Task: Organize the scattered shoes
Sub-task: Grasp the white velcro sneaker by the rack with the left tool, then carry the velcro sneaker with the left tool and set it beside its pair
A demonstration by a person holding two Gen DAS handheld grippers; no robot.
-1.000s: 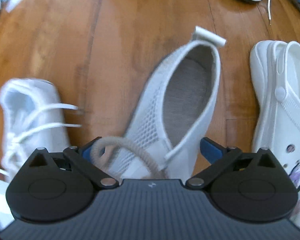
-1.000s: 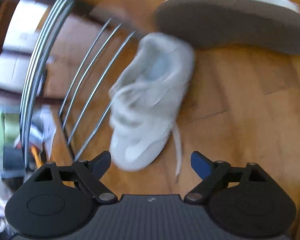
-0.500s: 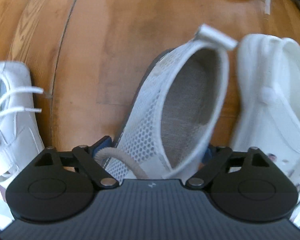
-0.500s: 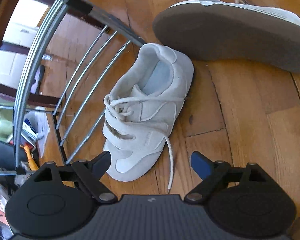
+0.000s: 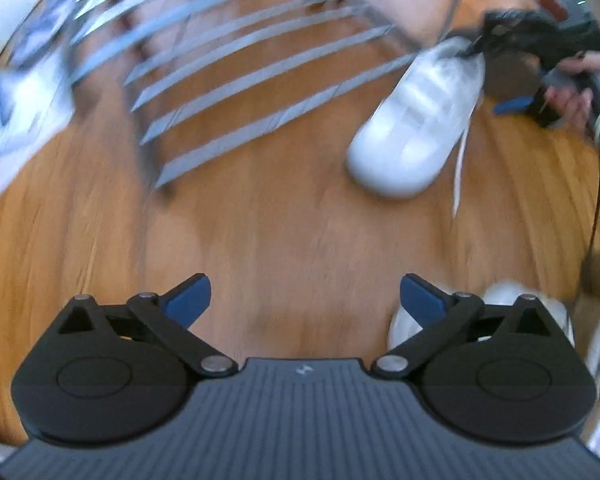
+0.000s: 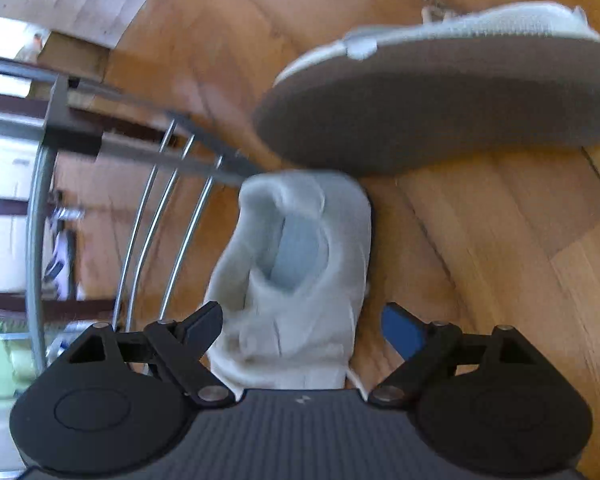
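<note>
A white lace-up sneaker (image 6: 300,280) lies on the wooden floor beside a metal shoe rack (image 6: 156,216). My right gripper (image 6: 302,314) stands open astride its laced front, and the pads are not pressing on it. Just beyond it is a white mesh shoe (image 6: 440,96) with its grey sole turned toward the camera. In the blurred left wrist view the same sneaker (image 5: 416,120) shows at the upper right, with a hand (image 5: 572,96) holding the right gripper at its heel. My left gripper (image 5: 304,290) hovers over bare floor, its jaws opening with nothing between them.
The rack's grey bars (image 5: 260,72) fill the upper left of the left wrist view. Part of another white shoe (image 5: 500,304) shows behind the left gripper's right finger. A thin black cable (image 5: 598,200) hangs at the right edge. Papers (image 5: 16,120) lie at the far left.
My left gripper closed on the mesh shoe, then let go, rose and swung toward the rack. My right gripper came down over the white sneaker, which now sits between its fingers.
</note>
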